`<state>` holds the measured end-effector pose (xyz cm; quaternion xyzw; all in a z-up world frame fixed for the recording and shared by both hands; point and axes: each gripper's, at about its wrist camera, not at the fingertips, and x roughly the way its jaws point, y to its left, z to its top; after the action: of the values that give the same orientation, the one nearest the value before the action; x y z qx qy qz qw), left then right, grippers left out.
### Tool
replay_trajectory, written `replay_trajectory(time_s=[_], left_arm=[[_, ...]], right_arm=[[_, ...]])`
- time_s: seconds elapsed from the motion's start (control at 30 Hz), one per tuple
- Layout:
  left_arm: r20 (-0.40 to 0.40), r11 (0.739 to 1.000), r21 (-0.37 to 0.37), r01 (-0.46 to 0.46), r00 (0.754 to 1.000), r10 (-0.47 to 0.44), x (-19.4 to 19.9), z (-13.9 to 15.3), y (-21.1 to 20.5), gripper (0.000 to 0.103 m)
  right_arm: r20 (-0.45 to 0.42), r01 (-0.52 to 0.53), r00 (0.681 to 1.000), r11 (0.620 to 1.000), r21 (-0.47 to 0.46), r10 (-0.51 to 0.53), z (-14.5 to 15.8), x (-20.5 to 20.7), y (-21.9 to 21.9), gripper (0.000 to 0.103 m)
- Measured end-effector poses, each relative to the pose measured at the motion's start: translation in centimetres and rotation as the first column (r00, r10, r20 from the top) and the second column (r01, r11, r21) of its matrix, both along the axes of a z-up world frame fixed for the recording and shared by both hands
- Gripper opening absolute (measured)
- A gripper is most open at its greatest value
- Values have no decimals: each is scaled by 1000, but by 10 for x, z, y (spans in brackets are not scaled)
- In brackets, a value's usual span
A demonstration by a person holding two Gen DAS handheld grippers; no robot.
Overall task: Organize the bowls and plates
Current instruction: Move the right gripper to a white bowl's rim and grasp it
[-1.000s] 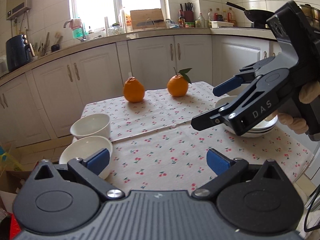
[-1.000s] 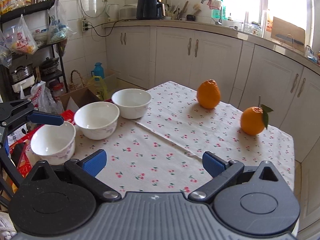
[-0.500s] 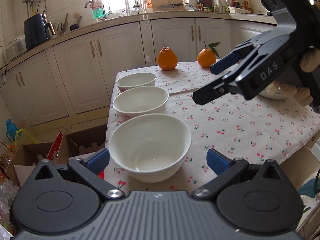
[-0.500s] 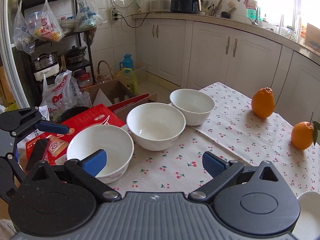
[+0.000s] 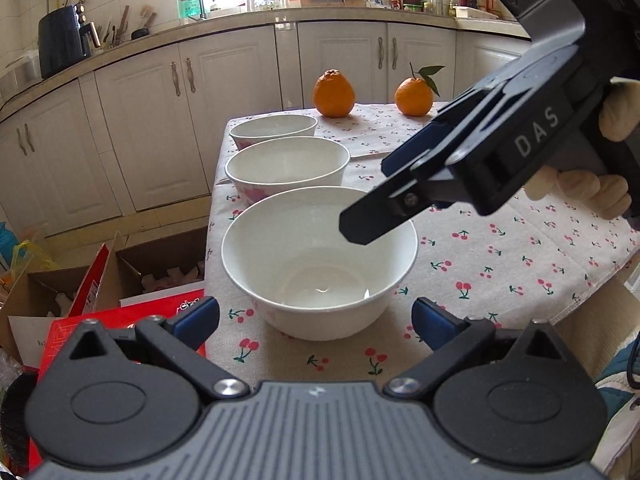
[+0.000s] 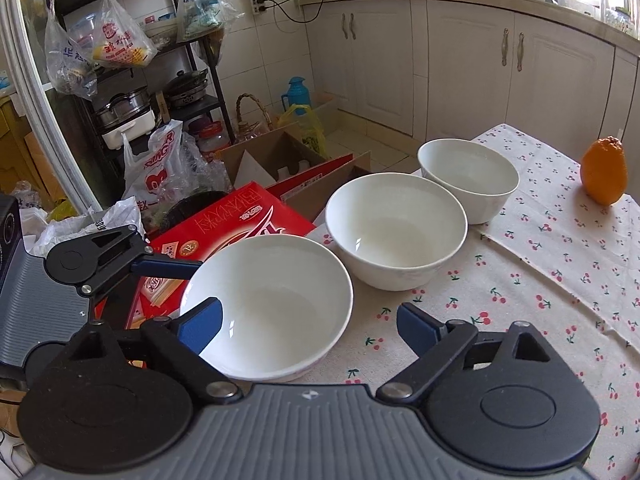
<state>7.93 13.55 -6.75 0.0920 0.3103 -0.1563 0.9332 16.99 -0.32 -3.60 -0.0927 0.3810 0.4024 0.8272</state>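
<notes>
Standing upright, bowls (image 5: 320, 256) (three) line away.

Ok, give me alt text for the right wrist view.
Three plain white ceramic bowls stand in a row along the edge of a cherry-print tablecloth, the nearest one in front of the open right gripper. The left gripper reaches in from the left; a bumpy orange citrus fruit sits at far right.
</notes>
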Motion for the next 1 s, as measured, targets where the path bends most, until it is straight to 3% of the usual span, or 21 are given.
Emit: replay_trajectory(time_s=[0.1,0.53,1.0], left_arm=[[1,1000,-14,11,1000,-11,2,-1,0,100],[5,999,-41,29,1000,-29,8,0,0,91],[-10,999,-33,13,1000,-14,8,5,-3,88]], right_arm=[[-39,-11,999,1000,8,12,-4,7,6,84],[-131,-13,991,999,37,18,-17,22,14,71],[-141,-9,990,998,56,17,-15,19,8,71]])
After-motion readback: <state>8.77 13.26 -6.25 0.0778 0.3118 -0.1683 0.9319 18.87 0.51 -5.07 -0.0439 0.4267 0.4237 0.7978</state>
